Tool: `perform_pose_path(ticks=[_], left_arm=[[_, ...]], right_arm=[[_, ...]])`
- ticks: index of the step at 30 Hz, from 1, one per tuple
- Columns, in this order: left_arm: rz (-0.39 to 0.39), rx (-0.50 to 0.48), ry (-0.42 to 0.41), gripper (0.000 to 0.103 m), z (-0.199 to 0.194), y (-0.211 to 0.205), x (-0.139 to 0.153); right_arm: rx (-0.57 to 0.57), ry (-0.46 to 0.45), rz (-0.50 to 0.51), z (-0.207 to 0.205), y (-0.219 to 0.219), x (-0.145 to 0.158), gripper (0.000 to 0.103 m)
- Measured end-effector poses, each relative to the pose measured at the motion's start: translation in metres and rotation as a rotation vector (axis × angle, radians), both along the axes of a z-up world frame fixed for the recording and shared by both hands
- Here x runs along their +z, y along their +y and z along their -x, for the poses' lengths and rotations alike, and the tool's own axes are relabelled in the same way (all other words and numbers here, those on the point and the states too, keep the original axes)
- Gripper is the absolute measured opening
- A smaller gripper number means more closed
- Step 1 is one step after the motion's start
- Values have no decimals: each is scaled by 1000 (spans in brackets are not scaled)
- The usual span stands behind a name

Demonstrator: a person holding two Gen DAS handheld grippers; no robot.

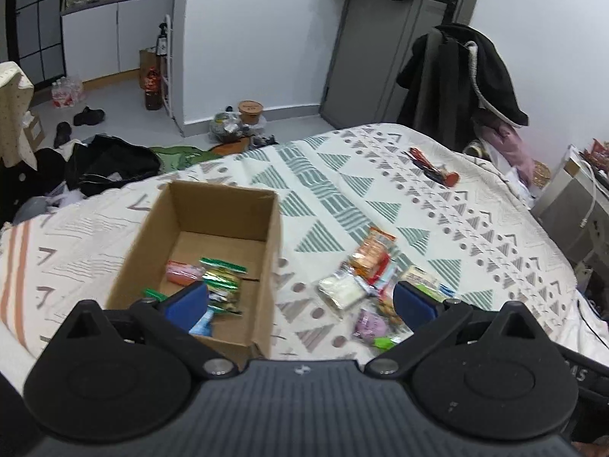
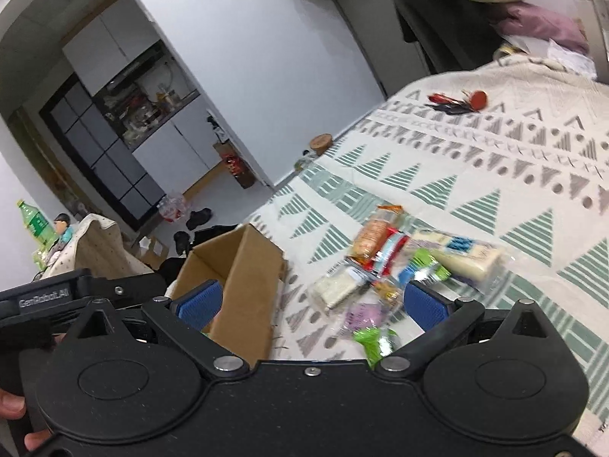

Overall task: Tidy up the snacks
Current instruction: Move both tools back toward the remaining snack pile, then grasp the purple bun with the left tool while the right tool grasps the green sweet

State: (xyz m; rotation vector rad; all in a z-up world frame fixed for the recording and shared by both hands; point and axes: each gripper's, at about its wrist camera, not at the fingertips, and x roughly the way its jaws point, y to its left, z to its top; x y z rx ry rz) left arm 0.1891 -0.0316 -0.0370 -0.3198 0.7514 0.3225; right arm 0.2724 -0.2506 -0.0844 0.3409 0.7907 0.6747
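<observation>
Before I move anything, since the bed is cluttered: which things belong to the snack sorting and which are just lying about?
Belongs to the job:
cardboard box
snacks already in the box
loose snack pile on the bedspread

Just lying about:
red and black bundle farther up the bed
dark coat
shoes on the floor

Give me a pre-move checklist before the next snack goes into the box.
1. Left claw open and holding nothing: ok.
2. Right claw open and holding nothing: ok.
3. Cardboard box upright with its top open: ok.
4. Room left in the box: ok; a pink packet and green packets lie at the near end, the far floor is bare.
5. Snack pile on the bedspread in plain view beside the box: ok.
6. Which loose packet lies free of the rest: cannot tell; they overlap.
</observation>
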Motion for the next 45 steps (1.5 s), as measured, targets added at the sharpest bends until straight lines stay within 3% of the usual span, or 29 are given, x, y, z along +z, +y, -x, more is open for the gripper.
perform_pose_path(ticks=[5, 11, 19, 27, 32, 40, 42, 45], left_arm=[[13, -3, 18, 103, -4, -14, -8], [29, -13, 28, 102, -13, -26, -20], [53, -49, 45, 99, -34, -31, -41], [100, -93, 80, 85, -57, -28, -67], [136, -105, 117, 67, -73, -23, -89], [173, -120, 152, 57, -91, -17, -115], [189, -121, 152, 57, -95, -15, -120], [209, -130, 163, 57, -101, -13, -126]], right_arm=[[-21, 21, -5, -3, -11, -5, 100], [-45, 59, -2, -11, -24, -16, 89], [-33, 133, 31, -18, -25, -38, 68], [-4, 201, 76, -28, -13, -63, 63], [23, 237, 107, -32, -1, -78, 61], [59, 275, 156, -40, 20, -99, 56], [74, 288, 180, -44, 26, -106, 49], [90, 277, 205, -48, 32, -111, 32]])
